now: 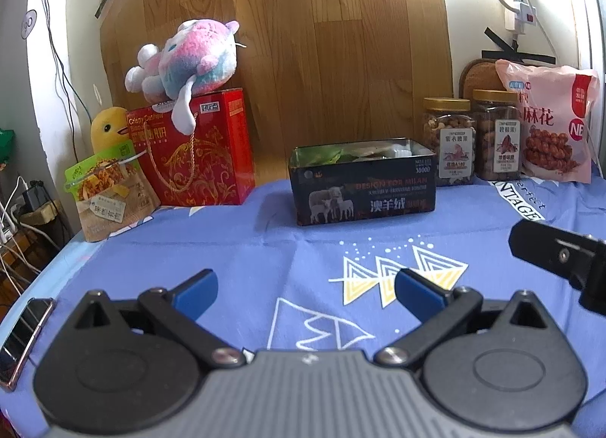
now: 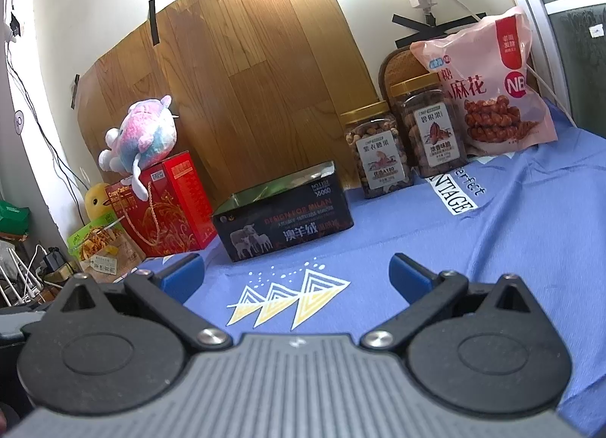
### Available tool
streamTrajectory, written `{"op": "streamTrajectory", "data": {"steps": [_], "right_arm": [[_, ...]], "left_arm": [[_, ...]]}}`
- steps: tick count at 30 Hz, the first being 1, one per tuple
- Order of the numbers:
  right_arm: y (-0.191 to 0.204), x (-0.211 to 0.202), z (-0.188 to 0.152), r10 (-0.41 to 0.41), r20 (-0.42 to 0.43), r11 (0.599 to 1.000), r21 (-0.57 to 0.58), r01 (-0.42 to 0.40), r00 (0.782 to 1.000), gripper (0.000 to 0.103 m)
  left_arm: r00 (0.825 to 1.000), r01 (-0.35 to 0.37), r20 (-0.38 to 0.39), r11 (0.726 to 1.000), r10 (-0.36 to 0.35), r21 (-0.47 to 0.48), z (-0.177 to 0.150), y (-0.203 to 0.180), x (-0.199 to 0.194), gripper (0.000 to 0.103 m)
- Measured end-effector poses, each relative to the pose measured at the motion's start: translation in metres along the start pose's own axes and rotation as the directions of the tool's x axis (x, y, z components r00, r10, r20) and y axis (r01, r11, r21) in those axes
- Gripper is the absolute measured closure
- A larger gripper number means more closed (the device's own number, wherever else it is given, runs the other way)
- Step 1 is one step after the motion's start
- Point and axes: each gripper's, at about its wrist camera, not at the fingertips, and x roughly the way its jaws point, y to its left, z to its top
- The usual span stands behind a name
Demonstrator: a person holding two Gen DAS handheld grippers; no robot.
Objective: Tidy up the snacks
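Black tin (image 1: 363, 188), lid off, on blue cloth (image 1: 265, 256); landmark for all entries.
Left of tin: red gift box (image 1: 197, 150) bearing plush toy (image 1: 185, 59); green snack pouch (image 1: 108, 188) further left.
Right of tin: two nut jars (image 1: 450, 140), then pink snack bag (image 1: 549, 119).
Left gripper (image 1: 305, 296): near side of tin, jaws wide apart, holding nothing.
Right gripper (image 2: 295, 279): likewise wide apart, holding nothing.
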Motion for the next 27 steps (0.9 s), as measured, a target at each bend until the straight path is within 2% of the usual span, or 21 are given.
{"op": "streamTrajectory", "data": {"steps": [27], "right_arm": [[-0.0035,0.0023,-0.0044,-0.004,-0.007,1.000,0.002,0.004,1.000,0.000]], "left_arm": [[0.999,0.030,-0.036,1.000,-0.030,-0.001,-0.0038,-0.0024,0.0069,0.000]]}}
